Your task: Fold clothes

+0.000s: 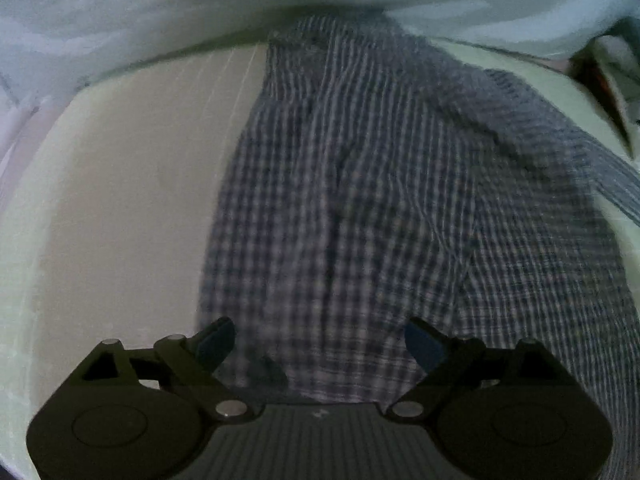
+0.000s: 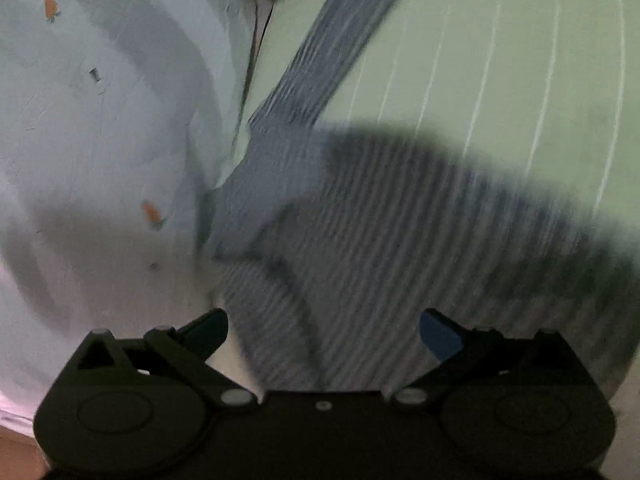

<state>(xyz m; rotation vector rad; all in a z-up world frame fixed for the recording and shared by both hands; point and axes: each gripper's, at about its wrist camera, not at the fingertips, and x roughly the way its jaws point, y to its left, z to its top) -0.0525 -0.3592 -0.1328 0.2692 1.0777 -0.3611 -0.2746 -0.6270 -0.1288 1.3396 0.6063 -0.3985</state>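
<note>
You had both grippers spread wide and empty. Your left gripper (image 1: 320, 346) hung with nothing between its jaws, and the checked shirt (image 1: 360, 200) lay straight ahead of it and beneath its fingertips, running away from you across the pale surface (image 1: 120, 200); one sleeve (image 1: 560, 136) trailed off to the gripper's right. Your right gripper (image 2: 324, 334) was likewise released, its pads clear of the cloth, with the same shirt just ahead and under it and a sleeve stretching away beyond the fingertips. A light sheet with small orange prints (image 2: 100, 120) sat to that gripper's left.

The shirt looked thin, light and limp, so it would likely sag and slide rather than hold any shape when you lifted it. It seemed best taken at a hem edge or a seam, where doubled fabric gives the pads something to bite. A pinch in the middle of the panel would probably only bunch it. Both views were blurred, so finer creases could not be read.
</note>
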